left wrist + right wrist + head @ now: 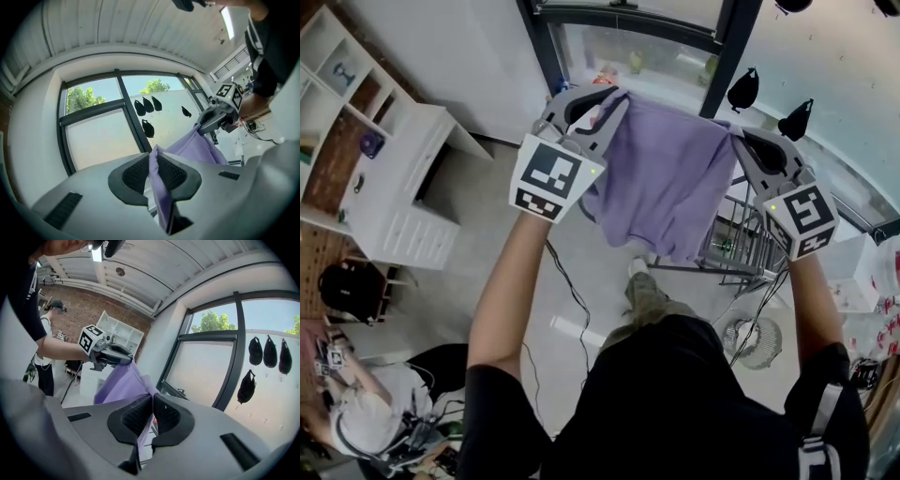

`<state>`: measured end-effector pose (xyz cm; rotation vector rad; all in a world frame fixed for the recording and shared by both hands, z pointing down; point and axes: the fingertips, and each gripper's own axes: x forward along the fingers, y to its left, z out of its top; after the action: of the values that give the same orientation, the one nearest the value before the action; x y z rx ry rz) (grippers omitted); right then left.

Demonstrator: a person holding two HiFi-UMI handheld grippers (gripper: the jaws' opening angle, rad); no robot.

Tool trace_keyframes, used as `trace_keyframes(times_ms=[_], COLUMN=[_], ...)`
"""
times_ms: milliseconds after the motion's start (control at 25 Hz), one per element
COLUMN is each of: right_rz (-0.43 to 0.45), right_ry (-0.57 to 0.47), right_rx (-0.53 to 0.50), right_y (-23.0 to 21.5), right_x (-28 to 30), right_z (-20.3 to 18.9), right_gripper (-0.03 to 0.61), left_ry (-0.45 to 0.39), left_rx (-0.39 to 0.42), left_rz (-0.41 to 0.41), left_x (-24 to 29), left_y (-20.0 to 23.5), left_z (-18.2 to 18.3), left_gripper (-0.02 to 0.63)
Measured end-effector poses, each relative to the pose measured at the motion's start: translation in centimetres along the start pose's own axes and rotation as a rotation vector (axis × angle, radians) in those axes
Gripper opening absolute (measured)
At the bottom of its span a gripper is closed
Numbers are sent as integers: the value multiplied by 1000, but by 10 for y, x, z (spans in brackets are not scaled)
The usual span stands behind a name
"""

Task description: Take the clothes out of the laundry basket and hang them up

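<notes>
Pale grey floor (525,281) and a dark-framed window (619,52) make up the backdrop in the head view. In front of the window, at upper centre of the frame, a purple garment (661,183) hangs spread between the two grippers, clear of the floor. Its top edge runs from one gripper to the other and the rest of the cloth drops loosely below, with a metal rack (741,248) showing behind its lower right edge. The left gripper (614,101), at the garment's upper left corner, has its jaws clamped on a fold of the purple fabric; its own view shows the cloth pinched between the ribbed black pads (136,174) and trailing down past them. The right gripper (737,137), at the garment's upper right corner, is likewise closed tight on the cloth, which is squeezed between its pads in its own view. Bare forearms (511,281) reach up to both grippers from a person in a black top at the bottom of the frame. Black caps (743,89) hang on the pale wall at upper right. A white shelving unit (394,187) stands at the left, a dark cable (574,295) crosses the floor below the garment, and another person (366,422) sits at the lower left corner.
</notes>
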<state>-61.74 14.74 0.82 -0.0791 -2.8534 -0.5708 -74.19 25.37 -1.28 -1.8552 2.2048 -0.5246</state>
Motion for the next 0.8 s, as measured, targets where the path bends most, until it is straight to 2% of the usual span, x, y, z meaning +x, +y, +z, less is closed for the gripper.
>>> trace_keyframes(times_ms=[160,240,320,400,560,800], right_rz=[-5,-10,-6,18,78,118], right_ry=[25,50,78,105,177,168], right_rx=[36,51,84,131,140,126], right_y=[-22,-33,-43,-49,-45,-64], right_x=[34,54,72,88,120,154], right_z=[-23,-41,-62,-85,-127,-141], right_gripper=[6,6,6,6,5,5], left_ry=[27,52,61,66,144,272], left_rx=[18,12,-31,-80,-144,-246], left_rz=[-34,-21,3,-39,-122,-268], left_x=[34,53,74,96,135,184], left_y=[20,33,50,55,38,-12], left_z=[-26,-46,-68,-90,-151,-245], left_gripper=[63,63,5,5,5,6])
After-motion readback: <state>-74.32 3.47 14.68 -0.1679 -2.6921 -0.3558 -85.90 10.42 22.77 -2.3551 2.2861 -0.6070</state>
